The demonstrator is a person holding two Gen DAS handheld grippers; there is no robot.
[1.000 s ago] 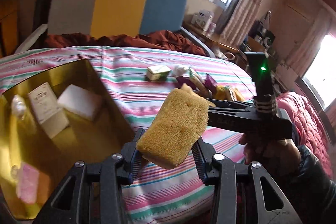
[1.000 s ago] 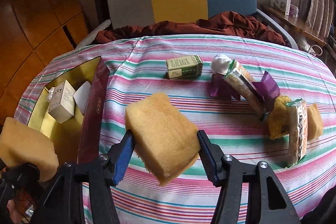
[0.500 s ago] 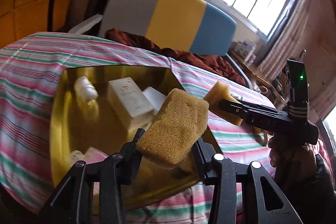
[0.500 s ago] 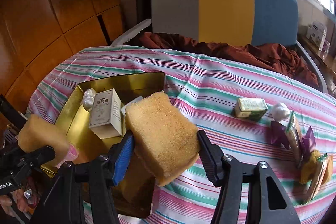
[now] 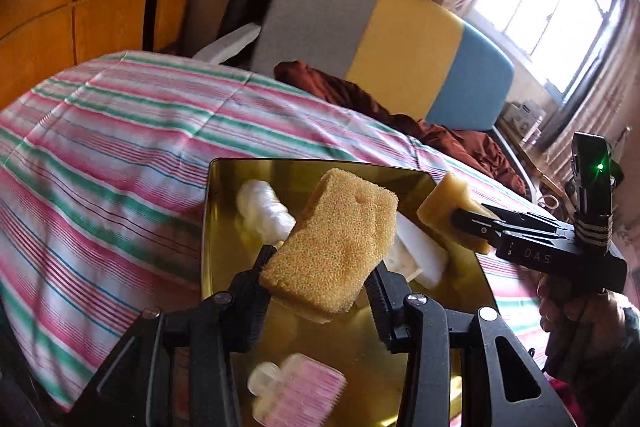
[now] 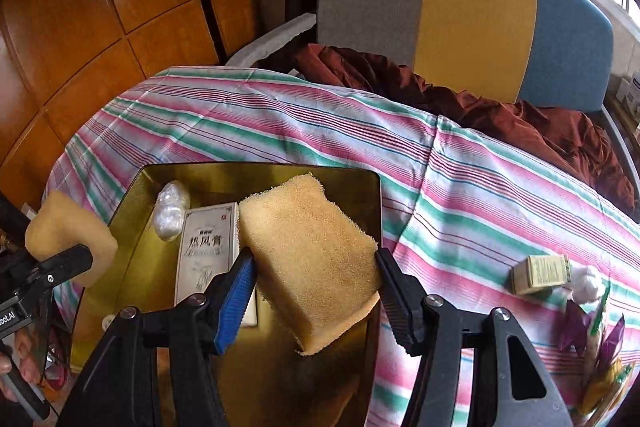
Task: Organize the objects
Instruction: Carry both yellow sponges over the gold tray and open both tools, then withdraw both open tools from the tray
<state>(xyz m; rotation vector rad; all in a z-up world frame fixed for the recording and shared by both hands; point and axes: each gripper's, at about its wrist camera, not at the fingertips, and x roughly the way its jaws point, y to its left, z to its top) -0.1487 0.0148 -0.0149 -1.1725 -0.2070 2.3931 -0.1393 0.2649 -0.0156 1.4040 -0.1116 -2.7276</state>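
Observation:
My left gripper [image 5: 318, 279] is shut on a yellow sponge [image 5: 336, 243] and holds it above the gold tray [image 5: 224, 235]. My right gripper [image 6: 314, 279] is shut on a second yellow sponge [image 6: 308, 251], also over the gold tray [image 6: 372, 195]. In the tray lie a white box [image 6: 206, 247], a white wrapped ball [image 6: 170, 211], a white bar [image 5: 420, 255] and a pink comb [image 5: 304, 387]. The right gripper and its sponge also show in the left wrist view [image 5: 448, 215]. The left gripper's sponge shows in the right wrist view [image 6: 68, 231].
The tray sits on a striped tablecloth [image 6: 460, 187]. A small green box [image 6: 540, 271], a white ball [image 6: 586, 283] and purple and yellow packets [image 6: 600, 347] lie to the right. A chair with brown cloth [image 6: 460, 91] stands behind the table; wooden panels [image 6: 100, 7] are on the left.
Both grippers have moved left with their sponges, from over the tablecloth to above the gold tray. The loose items on the cloth have slid to the right edge of view.

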